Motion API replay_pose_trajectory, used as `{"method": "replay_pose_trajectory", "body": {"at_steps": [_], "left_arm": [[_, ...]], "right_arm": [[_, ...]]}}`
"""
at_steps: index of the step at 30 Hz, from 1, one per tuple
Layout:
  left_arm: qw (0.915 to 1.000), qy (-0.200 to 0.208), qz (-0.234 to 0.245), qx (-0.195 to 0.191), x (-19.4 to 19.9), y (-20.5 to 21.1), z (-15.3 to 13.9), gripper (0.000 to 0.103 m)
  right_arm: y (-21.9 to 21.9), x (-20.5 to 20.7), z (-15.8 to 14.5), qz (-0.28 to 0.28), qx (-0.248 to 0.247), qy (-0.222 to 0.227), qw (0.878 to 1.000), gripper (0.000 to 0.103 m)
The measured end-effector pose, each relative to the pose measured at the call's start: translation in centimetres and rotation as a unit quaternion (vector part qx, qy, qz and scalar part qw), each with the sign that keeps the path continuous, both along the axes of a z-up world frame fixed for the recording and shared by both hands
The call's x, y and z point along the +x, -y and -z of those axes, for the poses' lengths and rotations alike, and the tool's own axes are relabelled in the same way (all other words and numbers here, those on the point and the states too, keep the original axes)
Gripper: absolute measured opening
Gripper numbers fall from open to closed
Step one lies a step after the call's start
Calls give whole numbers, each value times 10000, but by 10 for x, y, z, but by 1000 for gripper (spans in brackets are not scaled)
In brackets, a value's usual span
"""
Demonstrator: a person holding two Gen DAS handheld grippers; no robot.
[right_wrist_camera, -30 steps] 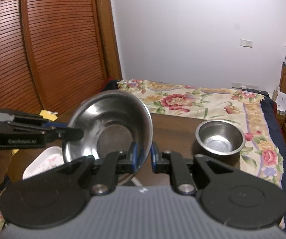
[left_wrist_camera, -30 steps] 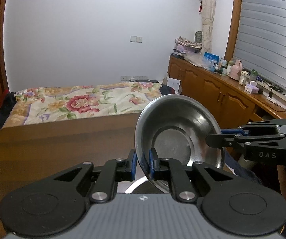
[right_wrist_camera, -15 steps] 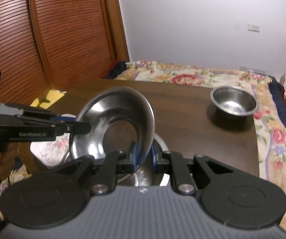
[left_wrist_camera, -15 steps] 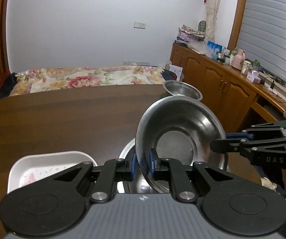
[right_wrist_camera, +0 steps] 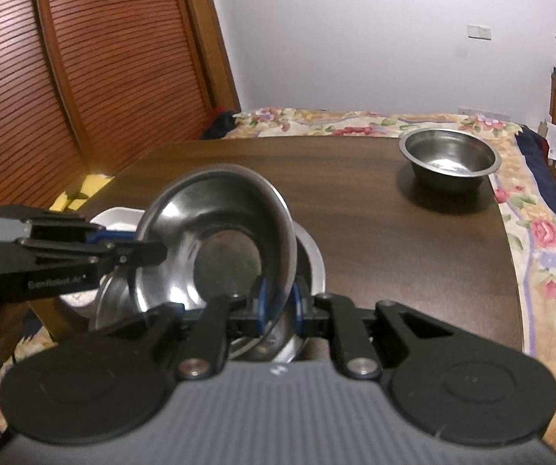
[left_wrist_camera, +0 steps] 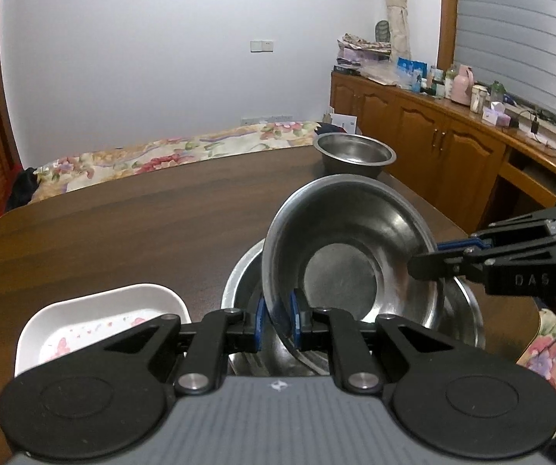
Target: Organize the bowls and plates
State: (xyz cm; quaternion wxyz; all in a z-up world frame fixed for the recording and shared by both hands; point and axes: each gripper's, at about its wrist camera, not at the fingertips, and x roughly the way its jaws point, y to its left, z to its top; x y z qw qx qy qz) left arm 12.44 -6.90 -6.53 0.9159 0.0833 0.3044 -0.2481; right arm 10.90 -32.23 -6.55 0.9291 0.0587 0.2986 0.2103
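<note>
1. Both tools, left tool (left_wrist_camera: 277, 323) and right tool (right_wrist_camera: 278, 304), are clamped on opposite rims of the steel bowl (left_wrist_camera: 349, 255).
2. The bowl hangs tilted, just over the larger bowl (left_wrist_camera: 239, 283) on the table (left_wrist_camera: 123, 232).
3. Step in hand: nesting. Level it, lower, then release.

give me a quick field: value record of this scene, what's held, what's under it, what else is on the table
held: steel bowl, tilted on edge
left gripper: fingers shut on the bowl's near rim
right gripper: fingers shut on the opposite rim
beneath: larger steel bowl on the table, held bowl over it; contact unclear
left of it: white dish
far side: small steel bowl, alone
surface: dark wooden table
</note>
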Motion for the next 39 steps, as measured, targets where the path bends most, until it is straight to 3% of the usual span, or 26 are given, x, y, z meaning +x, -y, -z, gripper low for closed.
{"method": "replay_pose_trajectory", "body": {"at_steps": [10,24,39], "left_arm": [[9999,2,46,152,0,-1,13,17],[10000,28,-24,-33,-2,-8,10,16],[9997,145,-74,-186,-4,-12,-2,16]], "right_arm": [[-3,-3,1,-46,-295,228,9993,8],[-17,4,-1,-218,-901,279,9953,11],[-22,7,0,-119,-1065,341,9937,11]]}}
